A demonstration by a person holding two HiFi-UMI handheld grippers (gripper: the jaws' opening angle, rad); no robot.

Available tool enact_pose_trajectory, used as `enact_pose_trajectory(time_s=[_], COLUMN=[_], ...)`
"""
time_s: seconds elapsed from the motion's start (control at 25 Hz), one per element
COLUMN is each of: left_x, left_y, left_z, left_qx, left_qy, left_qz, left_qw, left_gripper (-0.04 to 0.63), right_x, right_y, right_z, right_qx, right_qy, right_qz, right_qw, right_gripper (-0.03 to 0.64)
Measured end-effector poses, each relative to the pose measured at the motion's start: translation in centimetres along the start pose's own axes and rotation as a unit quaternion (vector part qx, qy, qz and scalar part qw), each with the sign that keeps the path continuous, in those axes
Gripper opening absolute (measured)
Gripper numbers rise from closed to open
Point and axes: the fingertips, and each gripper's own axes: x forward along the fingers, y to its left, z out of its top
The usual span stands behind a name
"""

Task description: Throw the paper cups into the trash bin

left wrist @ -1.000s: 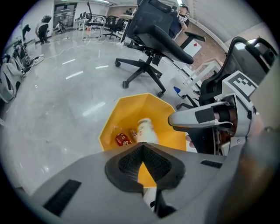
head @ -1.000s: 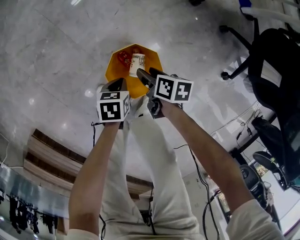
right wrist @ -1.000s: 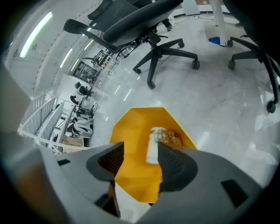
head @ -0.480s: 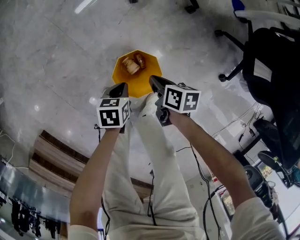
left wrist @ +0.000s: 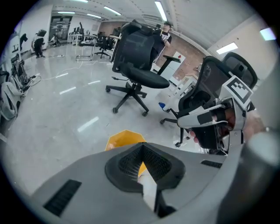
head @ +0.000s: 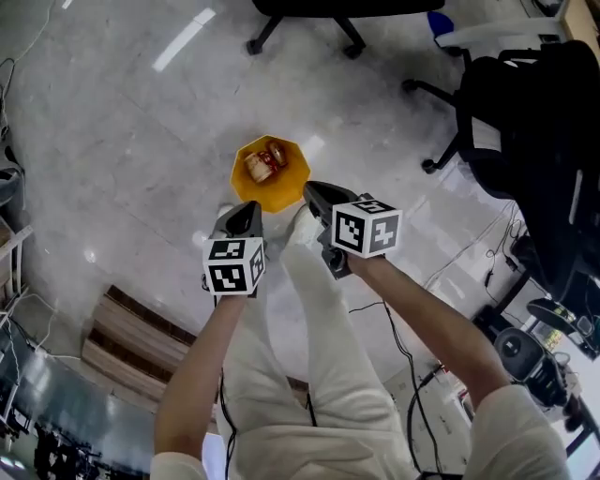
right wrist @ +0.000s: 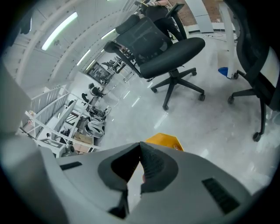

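Observation:
The yellow trash bin point(head: 281, 194) stands on the grey floor ahead of my feet. Two crumpled paper cups point(head: 259, 168) lie inside it, one whitish, one with red print point(head: 277, 153). My left gripper point(head: 249, 208) hangs above the bin's near left rim, jaws together and empty. Over the near right rim my right gripper point(head: 314, 191) is shut with nothing in it. The left gripper view shows the bin point(left wrist: 124, 138) just past the left gripper's point(left wrist: 142, 147) closed tips. In the right gripper view the bin point(right wrist: 165, 140) peeks over the right gripper's point(right wrist: 140, 145) closed tips.
A black office chair point(head: 309, 11) stands beyond the bin, and a second one with a dark jacket point(head: 530, 122) is at the right. A low wooden platform point(head: 141, 342) lies at my lower left. Cables point(head: 398, 347) run across the floor by my white-trousered legs.
A white cup that hung at the right gripper's tips over the bin now lies inside it. Both grippers have drawn back and up from the bin.

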Motion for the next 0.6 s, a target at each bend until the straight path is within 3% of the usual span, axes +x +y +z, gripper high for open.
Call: enact_pose_trajectory(time_s=[0.24, 0.44, 0.6], left_x=[-8.4, -16.1, -22.3], left_y=[-5.6, -12.1, -17.4], left_z=[3.2, 6.7, 8.2], left_qx=[-0.003, 0.033, 0.041], left_qy=[-0.009, -0.045, -0.062], left_qz=[-0.004, -0.035, -0.053], left_qw=[0.9999, 0.9978, 0.9958], left_gripper=[0.006, 0.006, 0.006], right_x=[-8.7, -15.9, -23.1], right_y=[5.2, 10.0, 14.2], right_z=[2.2, 2.9, 2.4], right_qx=[-0.070, -0.124, -0.141], right_qy=[0.004, 0.006, 0.005], right_qz=[0.021, 0.045, 0.066], right_qw=[0.997, 0.991, 0.988], right_gripper=[0.008, 0.008, 0.008])
